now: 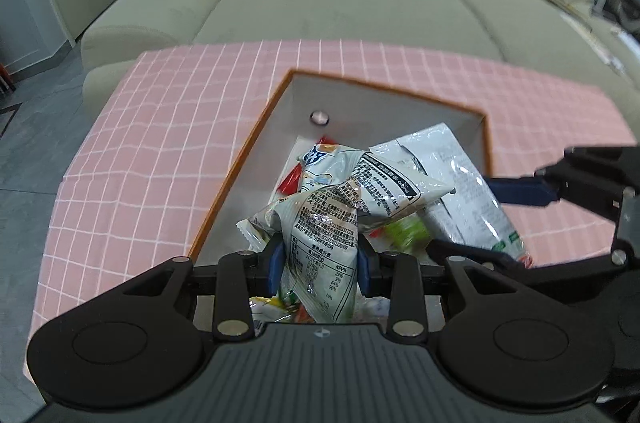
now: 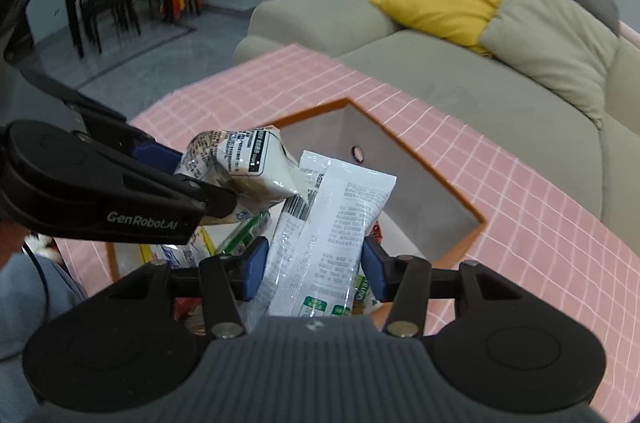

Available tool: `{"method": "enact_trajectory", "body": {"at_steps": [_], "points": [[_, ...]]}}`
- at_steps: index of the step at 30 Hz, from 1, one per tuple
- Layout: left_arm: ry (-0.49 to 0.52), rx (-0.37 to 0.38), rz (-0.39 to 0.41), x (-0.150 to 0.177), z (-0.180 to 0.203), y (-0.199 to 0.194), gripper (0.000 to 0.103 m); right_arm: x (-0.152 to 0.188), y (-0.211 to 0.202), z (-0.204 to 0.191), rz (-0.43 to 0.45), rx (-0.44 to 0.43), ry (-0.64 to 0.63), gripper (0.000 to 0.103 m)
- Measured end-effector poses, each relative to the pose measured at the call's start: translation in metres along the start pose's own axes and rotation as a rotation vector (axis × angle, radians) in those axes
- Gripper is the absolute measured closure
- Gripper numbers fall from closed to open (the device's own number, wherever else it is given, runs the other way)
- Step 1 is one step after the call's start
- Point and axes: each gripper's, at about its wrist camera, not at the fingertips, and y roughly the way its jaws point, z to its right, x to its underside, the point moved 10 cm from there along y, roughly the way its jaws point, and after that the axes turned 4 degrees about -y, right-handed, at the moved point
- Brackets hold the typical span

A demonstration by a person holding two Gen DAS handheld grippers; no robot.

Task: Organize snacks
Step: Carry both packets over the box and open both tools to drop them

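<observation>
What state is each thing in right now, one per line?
Left gripper: shut on a printed snack bag, held over the box.
Right gripper: shut on a white packet.
Box: open, no lid visible, snacks piled at the near end.

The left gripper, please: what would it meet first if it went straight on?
Probably the inner far wall of the orange box, past the snack packet it holds; depth is unclear.

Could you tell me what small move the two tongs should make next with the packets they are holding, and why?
Probably release. The left tongs pinch a printed snack packet and the right tongs clamp a white packet, both already over the orange-edged box where other snacks lie, so opening should drop them inside.
</observation>
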Motion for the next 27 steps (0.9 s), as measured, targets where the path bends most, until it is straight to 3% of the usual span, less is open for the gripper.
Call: {"method": "enact_trajectory", "body": {"at_steps": [13,27], "points": [[0.118,-0.069,-0.123,0.021,-0.001,0.054,0.064,0.013,0.063,-0.003,-0.118,-0.001,-0.164,0.056],[0.144,-0.088,-0.195,0.035,-0.005,0.082,0.063,0.025,0.100,-0.005,-0.184,-0.019,-0.207,0.055]]}}
